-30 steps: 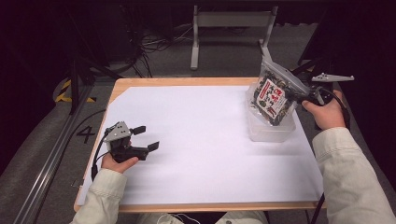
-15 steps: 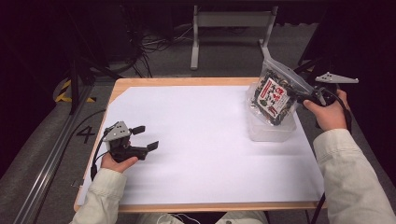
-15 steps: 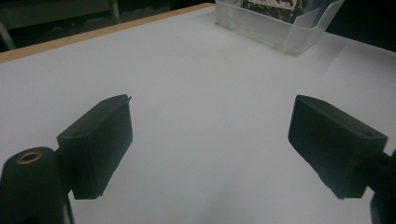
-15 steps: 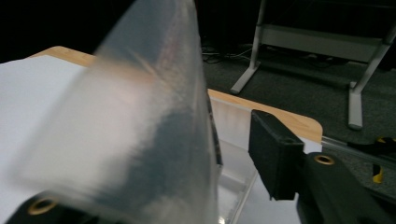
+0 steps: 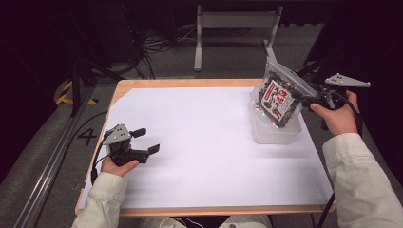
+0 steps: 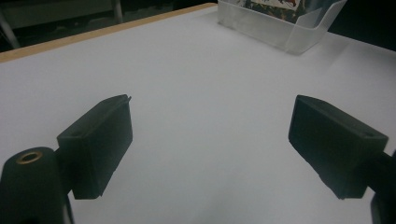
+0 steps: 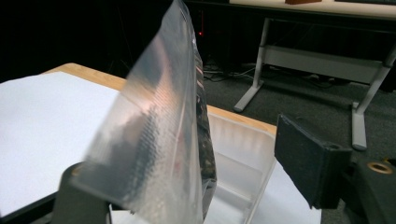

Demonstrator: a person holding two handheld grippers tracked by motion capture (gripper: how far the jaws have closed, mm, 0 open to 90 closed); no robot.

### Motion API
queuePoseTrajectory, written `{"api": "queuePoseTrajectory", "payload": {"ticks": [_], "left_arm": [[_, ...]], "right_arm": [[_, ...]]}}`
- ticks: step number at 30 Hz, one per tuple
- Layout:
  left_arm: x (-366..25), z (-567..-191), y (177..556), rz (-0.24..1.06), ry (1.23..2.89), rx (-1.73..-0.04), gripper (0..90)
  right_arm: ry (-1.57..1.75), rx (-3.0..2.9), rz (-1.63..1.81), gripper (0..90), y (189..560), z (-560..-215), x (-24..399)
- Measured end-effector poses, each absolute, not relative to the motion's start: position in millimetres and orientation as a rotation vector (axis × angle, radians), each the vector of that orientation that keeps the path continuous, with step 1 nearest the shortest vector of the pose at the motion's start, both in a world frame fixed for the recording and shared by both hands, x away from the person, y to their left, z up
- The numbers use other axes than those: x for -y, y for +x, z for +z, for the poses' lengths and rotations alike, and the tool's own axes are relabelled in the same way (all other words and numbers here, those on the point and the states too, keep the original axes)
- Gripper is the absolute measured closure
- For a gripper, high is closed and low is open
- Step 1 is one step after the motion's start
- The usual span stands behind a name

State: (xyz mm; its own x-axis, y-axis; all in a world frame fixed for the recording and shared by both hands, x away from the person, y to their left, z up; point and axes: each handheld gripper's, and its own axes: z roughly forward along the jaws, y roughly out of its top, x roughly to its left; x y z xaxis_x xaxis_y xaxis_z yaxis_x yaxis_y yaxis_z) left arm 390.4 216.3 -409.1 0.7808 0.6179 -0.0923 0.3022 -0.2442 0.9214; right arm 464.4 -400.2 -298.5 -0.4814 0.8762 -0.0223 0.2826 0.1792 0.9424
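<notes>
While both grippers' fingers gape wide, one bag (image 5: 279, 97) stands in one bin (image 5: 278, 134).

The bag (image 5: 279, 95) is clear, glossy plastic with a printed label, standing in a frosted, see-through plastic tub (image 5: 275, 134). The table (image 5: 190, 83) has a pale wooden edge under a smooth, matt white sheet (image 5: 204, 142). The gripper pads (image 6: 100, 140) look matt black.

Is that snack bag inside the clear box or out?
In: the snack bag stands upright in the clear box, leaning slightly, its top above the rim.
</notes>
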Motion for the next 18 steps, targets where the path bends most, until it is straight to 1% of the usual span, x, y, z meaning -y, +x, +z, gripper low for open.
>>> {"api": "queuePoseTrajectory", "payload": {"ticks": [6,10,18], "left_arm": [[-215.4,-409.7,390.4,0.340,1.841,-0.714,14.5],[-214.8,-409.8,390.9,0.341,1.835,-0.713,14.5],[-215.1,-409.1,390.2,0.340,1.837,-0.707,14.7]], "right_arm": [[1.055,-1.866,1.326,25.4,459.0,-290.5,400.1],[1.013,-1.844,1.348,24.1,452.5,-278.2,397.8],[0.920,-1.806,1.394,24.1,438.3,-256.6,385.9]]}}
